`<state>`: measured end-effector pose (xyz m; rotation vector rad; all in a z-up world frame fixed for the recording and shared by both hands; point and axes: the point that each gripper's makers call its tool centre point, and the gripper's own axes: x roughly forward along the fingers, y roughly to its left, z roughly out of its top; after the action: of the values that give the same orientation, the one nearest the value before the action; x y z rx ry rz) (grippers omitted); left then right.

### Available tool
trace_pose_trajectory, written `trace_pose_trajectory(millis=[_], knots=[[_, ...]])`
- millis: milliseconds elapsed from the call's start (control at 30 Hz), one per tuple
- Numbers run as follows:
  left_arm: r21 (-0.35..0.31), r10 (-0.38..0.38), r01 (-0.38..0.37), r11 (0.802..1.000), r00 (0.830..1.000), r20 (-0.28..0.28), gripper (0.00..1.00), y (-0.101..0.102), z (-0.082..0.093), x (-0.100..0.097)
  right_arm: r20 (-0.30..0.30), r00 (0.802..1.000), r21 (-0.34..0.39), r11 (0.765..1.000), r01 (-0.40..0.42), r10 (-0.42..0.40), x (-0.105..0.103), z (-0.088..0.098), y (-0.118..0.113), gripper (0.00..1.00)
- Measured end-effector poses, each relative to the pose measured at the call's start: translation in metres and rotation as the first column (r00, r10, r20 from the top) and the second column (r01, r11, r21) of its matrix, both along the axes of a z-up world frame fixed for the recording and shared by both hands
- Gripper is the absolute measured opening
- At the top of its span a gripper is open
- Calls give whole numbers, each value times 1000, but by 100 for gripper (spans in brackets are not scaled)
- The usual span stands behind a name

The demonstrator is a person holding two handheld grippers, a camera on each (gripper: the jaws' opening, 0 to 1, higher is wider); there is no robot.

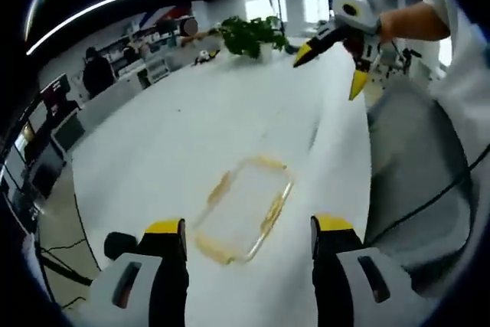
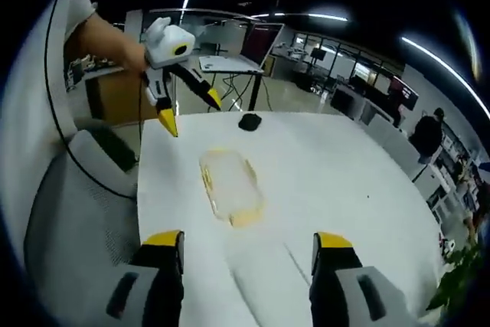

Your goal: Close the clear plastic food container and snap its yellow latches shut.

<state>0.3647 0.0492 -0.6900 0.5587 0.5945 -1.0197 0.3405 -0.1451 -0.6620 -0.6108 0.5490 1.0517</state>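
Both grippers are spread wide with nothing in them. In the left gripper view the left gripper (image 1: 249, 239) has its yellow-tipped jaws parted, and the container (image 1: 243, 208) sits just ahead of them, pretty much centred in the gap. So that hand looks like the nearer one. The right gripper (image 1: 337, 55) floats up in the air at the far side of the table, jaws splayed too, well away from the box.

In the right gripper view the right gripper (image 2: 249, 246) looks down on the container (image 2: 231, 187) from further off, with the left gripper (image 2: 187, 101) hanging beyond it.

The container lies flat on the white table (image 1: 176, 135), a low rectangle with rounded corners. Its long axis runs away from the left jaws and leans a bit to the right. It's see-through plastic, glossy, with yellow strips along the edges that I take for the latches. Can't tell whether the lid is seated or any latch is snapped, it's too blurry.

The table is smooth and plain, and a grey mesh chair (image 2: 69, 212) stands right beside it.
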Motion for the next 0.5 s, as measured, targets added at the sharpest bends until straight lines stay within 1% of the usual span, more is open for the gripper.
trace_pose_trajectory(millis=[33, 100, 167, 200, 267, 333, 400, 467, 500], knots=[[35, -29, 29, 999, 999, 16, 64, 4, -5, 3, -2, 1000, -4, 1000, -6, 6, 2, -1, 4, 63], [114, -80, 77, 991, 997, 21, 63, 13, -17, 8, -5, 999, -8, 999, -39, 39, 6, -2, 14, 63], [130, -105, 103, 986, 994, 5, 61, 15, -26, 12, -20, 998, -18, 998, -65, 64, 10, -5, 23, 62], [149, -130, 128, 981, 991, 9, 60, 16, -28, 13, -19, 997, -25, 997, -76, 76, 12, -7, 26, 62], [156, -142, 142, 978, 990, -5, 58, 16, -35, 17, -21, 995, -45, 994, -103, 102, 19, -13, 32, 59], [157, -166, 168, 973, 986, -24, 58, 16, -40, 20, -37, 992, -54, 991, -120, 118, 24, -21, 37, 58], [183, -198, 202, 962, 979, -37, 55, 18, -47, 23, -53, 989, -75, 987, -144, 140, 28, -30, 42, 58], [200, -208, 213, 956, 977, -47, 51, 21, -53, 30, -53, 987, -81, 985, -155, 151, 35, -38, 47, 58], [200, -209, 215, 956, 977, -51, 50, 21, -55, 32, -69, 985, -81, 983, -165, 160, 35, -42, 49, 58]])
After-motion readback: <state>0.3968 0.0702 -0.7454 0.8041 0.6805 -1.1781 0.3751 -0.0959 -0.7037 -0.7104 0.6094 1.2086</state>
